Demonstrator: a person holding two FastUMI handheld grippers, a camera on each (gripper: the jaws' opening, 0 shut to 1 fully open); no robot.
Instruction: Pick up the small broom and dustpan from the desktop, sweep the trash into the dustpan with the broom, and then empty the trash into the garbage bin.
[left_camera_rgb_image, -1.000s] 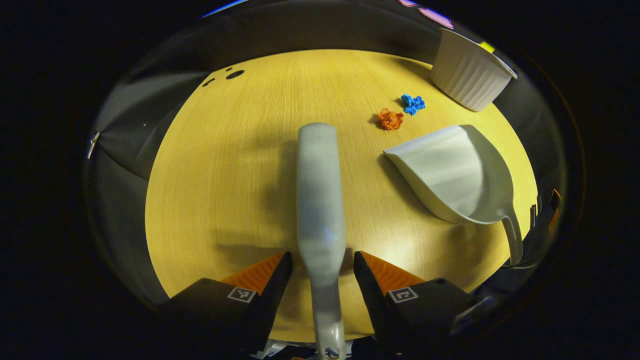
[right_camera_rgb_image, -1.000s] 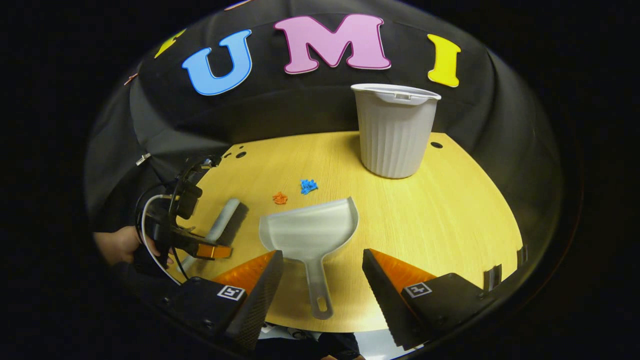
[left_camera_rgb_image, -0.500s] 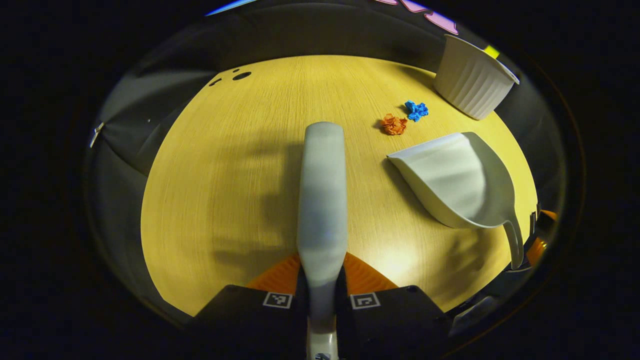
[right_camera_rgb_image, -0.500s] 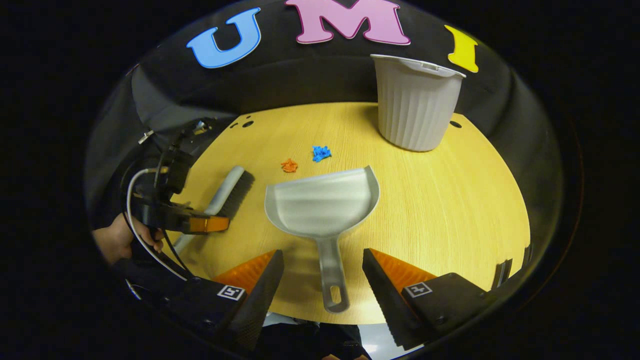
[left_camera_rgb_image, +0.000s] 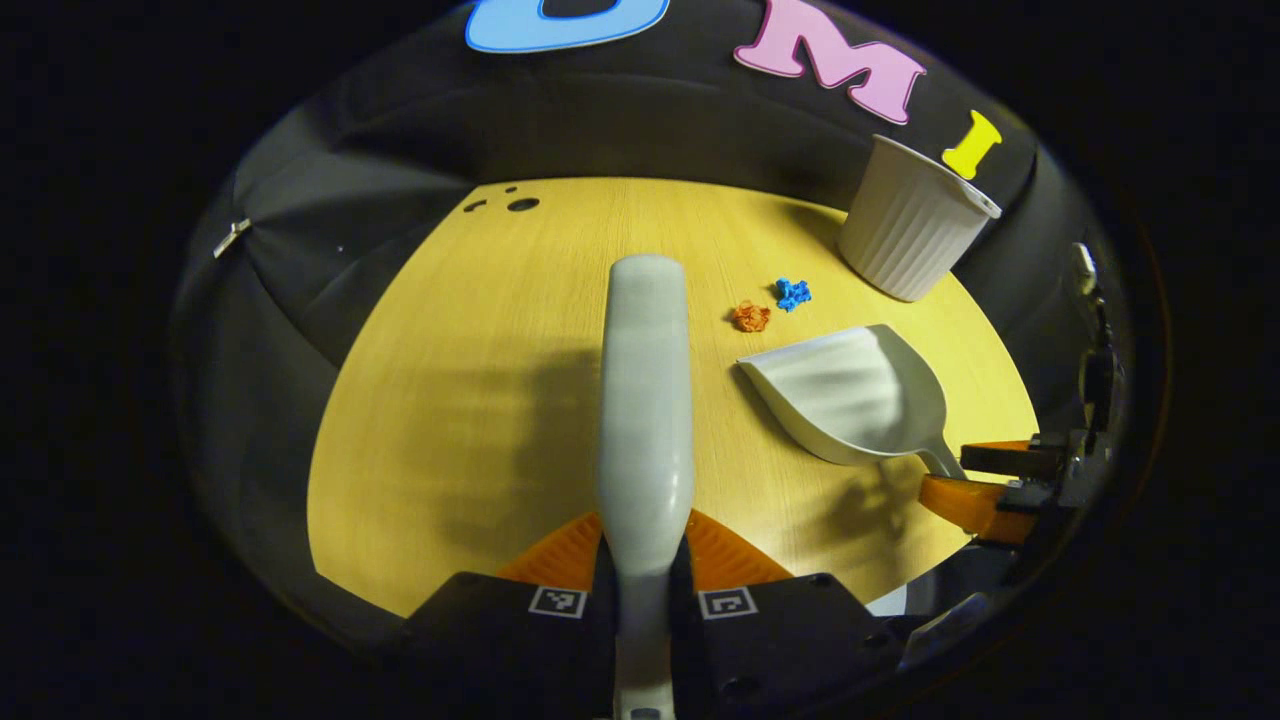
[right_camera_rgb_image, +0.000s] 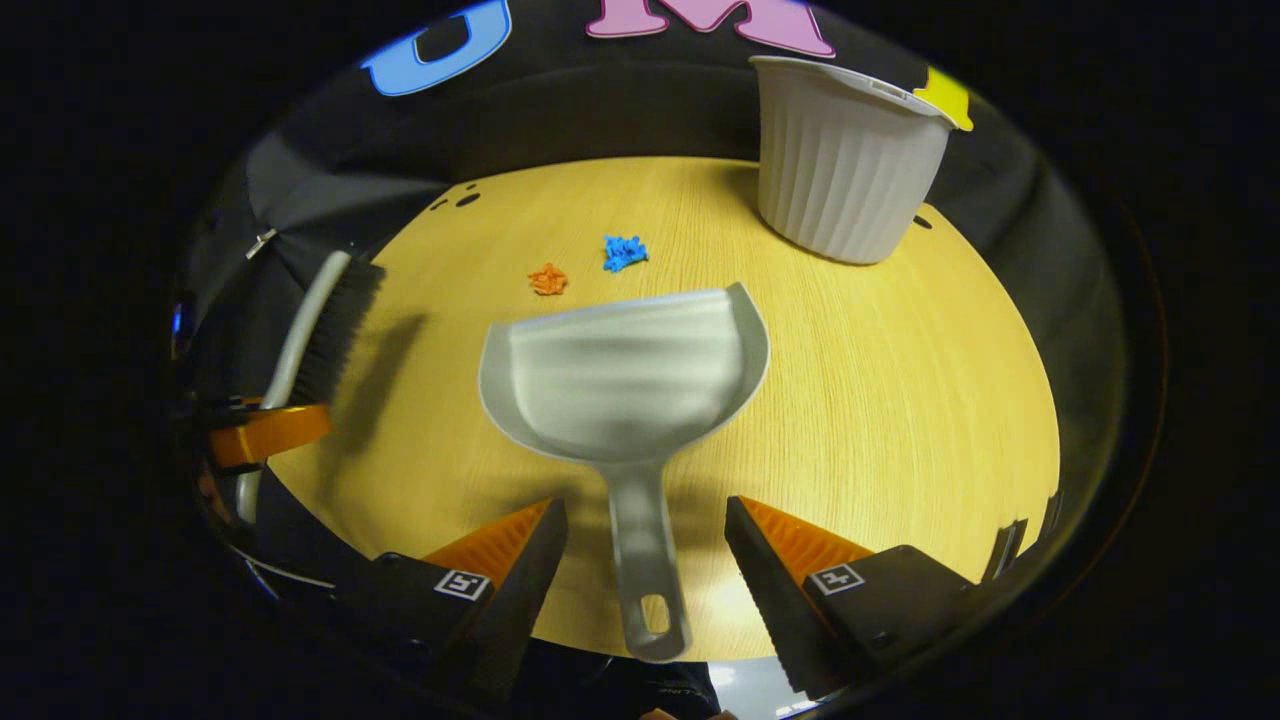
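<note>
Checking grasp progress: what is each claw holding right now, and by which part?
The left claw grips the broom by its handle. The right claw holds nothing, open astride the dustpan handle.

A second ago my left gripper (left_camera_rgb_image: 643, 575) stood open around the broom (left_camera_rgb_image: 645, 400) handle; now its fingers are clamped on it and the broom is lifted off the table (left_camera_rgb_image: 480, 400) — bristles clear of the wood in the right gripper view; my right gripper (right_camera_rgb_image: 645, 560) has moved closer to the dustpan (right_camera_rgb_image: 625, 375), its handle now between the spread fingers — not yet gripped.
</note>
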